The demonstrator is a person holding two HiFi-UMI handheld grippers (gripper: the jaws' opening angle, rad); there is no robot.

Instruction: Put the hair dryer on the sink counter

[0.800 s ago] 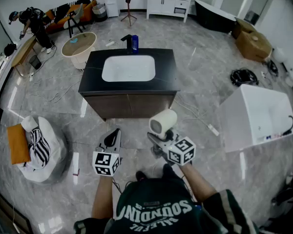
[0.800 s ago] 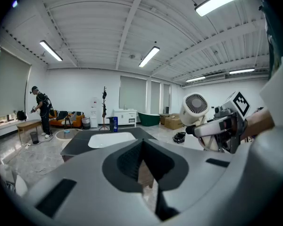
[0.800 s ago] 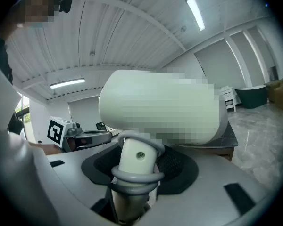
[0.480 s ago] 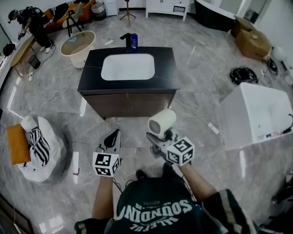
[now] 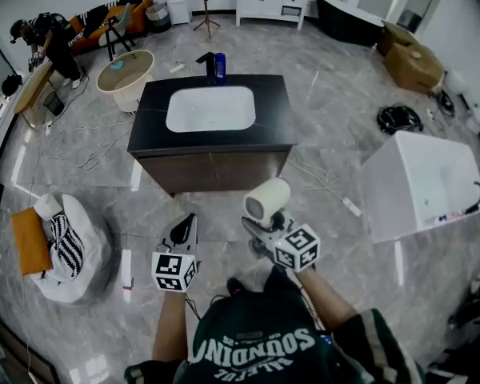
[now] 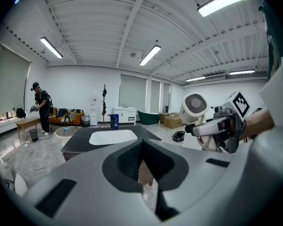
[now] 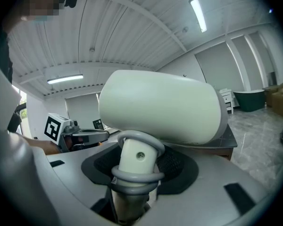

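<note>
Two grippers face the sink counter (image 5: 278,110) from well short of its near edge: the right gripper (image 5: 258,230) clamps the handle (image 7: 136,160) of the hair dryer (image 5: 266,200), upright over the floor (image 5: 328,162); the left gripper (image 5: 186,224) is closed on nothing. The top-heavy hair dryer could tip in the grip, or slide into the basin (image 5: 210,110) if set too near its rim. Only the right gripper view shows jaws pressing the handle; only the head view shows the counter's bare right edge.

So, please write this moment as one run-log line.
right gripper: shut on hair dryer | left gripper: shut, empty | sink counter: ahead
</note>
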